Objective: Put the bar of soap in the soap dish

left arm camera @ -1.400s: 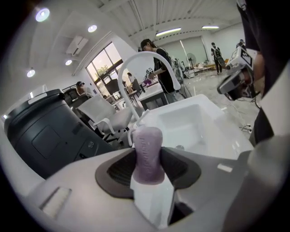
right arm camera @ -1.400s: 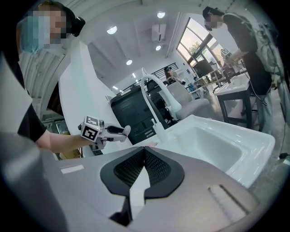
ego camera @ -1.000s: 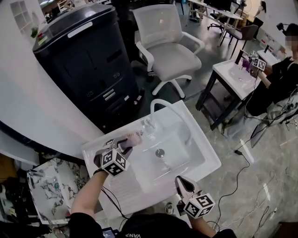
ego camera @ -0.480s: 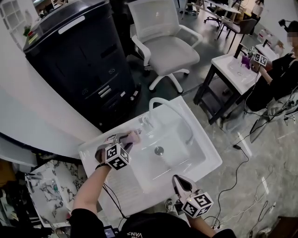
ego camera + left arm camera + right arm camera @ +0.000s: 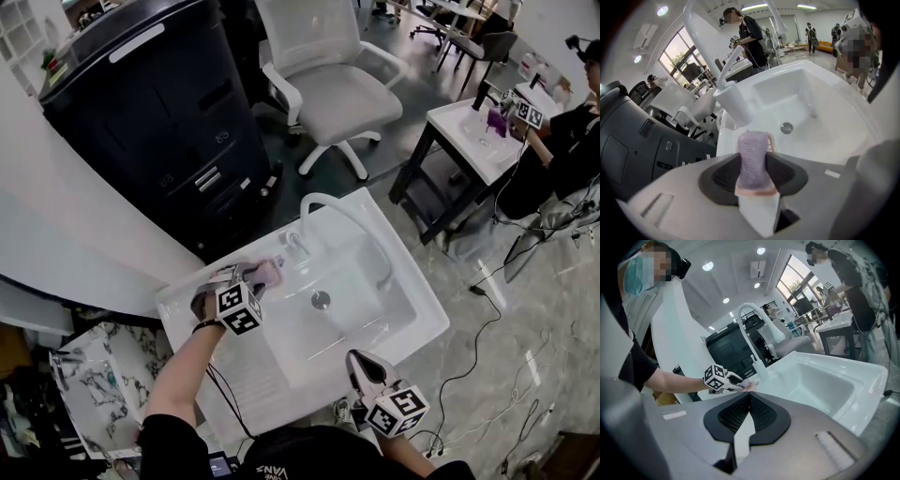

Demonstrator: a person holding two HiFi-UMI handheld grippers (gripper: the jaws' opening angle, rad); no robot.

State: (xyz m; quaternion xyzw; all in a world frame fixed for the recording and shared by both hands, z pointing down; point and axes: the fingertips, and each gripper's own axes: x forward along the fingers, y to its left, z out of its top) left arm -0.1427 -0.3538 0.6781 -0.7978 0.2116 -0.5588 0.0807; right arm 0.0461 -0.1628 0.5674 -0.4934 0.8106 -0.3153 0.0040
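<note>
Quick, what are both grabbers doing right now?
Left gripper: closed, holding the bar of soap.
Right gripper: closed, empty.

Wears a black short-sleeved top (image 5: 309, 459) with small white lettering at the collar, and a dark band (image 5: 200, 326) at the left wrist. Carries a left gripper (image 5: 261, 275) and a right gripper (image 5: 360, 362) of smooth grey moulded plastic, each topped by a white cube (image 5: 236, 307) printed with black square markers. Shows black meshed pads (image 5: 734, 416) set in rounded dark recesses, with a small white label (image 5: 675, 415) on the right housing.
</note>
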